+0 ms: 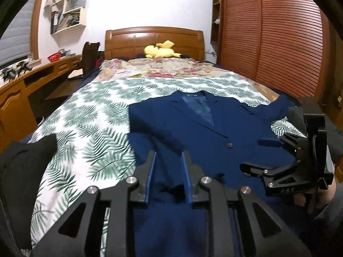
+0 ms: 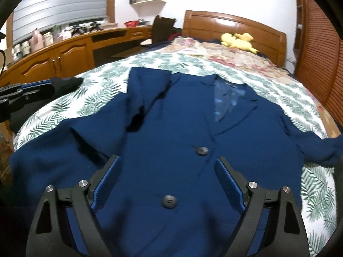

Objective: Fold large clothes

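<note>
Left wrist view has you looking up a bed (image 1: 70, 132) covered in a white sheet with green fern leaves, and the navy blazer (image 1: 193, 128) is laid out flat on that sheet, collar toward the wooden headboard (image 1: 154, 40). Landmark-wise I'll use the blazer for everything. Beyond its collar there's a floral blanket (image 1: 163, 68), and past that a yellow plush toy (image 1: 160, 50) sits right at the headboard. Off the blazer's left side you've got a long wooden desk (image 1: 21, 90) under a window with a grey blind, plus white wall shelves (image 1: 68, 10) stuffed with books. Off its right side is a reddish slatted wardrobe door (image 1: 278, 42).

Your left gripper (image 1: 169, 171) is low over the blazer's near hem, jaws only a narrow gap apart. There's blue cloth showing between the fingers, but I can't tell if the pads are actually pinching it or just sitting over it.

Your right gripper (image 2: 167, 184) hangs over the blazer's front, jaws spread wide, nothing clamped. The lower button (image 2: 169, 201) sits between the fingers, the upper button (image 2: 201, 151) just past them. One sleeve (image 2: 317, 147) trails off toward the wardrobe side; the other shoulder is folded over onto the chest.
</note>
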Available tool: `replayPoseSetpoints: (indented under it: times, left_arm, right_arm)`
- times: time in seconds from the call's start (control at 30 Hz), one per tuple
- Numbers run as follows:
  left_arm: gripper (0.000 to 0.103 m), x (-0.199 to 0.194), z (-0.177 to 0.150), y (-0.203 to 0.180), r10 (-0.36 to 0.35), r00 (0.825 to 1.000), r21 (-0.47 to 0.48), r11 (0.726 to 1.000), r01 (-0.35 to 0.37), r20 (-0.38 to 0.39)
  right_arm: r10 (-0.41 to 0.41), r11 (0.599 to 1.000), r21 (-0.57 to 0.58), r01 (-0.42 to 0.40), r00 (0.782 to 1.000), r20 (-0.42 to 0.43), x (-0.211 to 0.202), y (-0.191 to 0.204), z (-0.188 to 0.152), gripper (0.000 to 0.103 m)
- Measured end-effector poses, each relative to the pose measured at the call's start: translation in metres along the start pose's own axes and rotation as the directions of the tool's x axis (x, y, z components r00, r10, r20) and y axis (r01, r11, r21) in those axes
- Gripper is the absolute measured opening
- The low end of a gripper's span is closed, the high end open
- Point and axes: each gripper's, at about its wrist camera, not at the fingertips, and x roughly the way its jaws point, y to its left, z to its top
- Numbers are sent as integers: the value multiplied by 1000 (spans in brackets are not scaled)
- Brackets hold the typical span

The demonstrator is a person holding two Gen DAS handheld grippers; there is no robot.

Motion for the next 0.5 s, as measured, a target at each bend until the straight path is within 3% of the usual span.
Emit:
replayPoseSetpoints:
  times: [0.5]
  left_arm:
    - [27,-16,-16,48,49,999,-44,998,-50,-6]
  right_arm:
    - [105,986,-122,-110,993,-47,43,64,6,86]
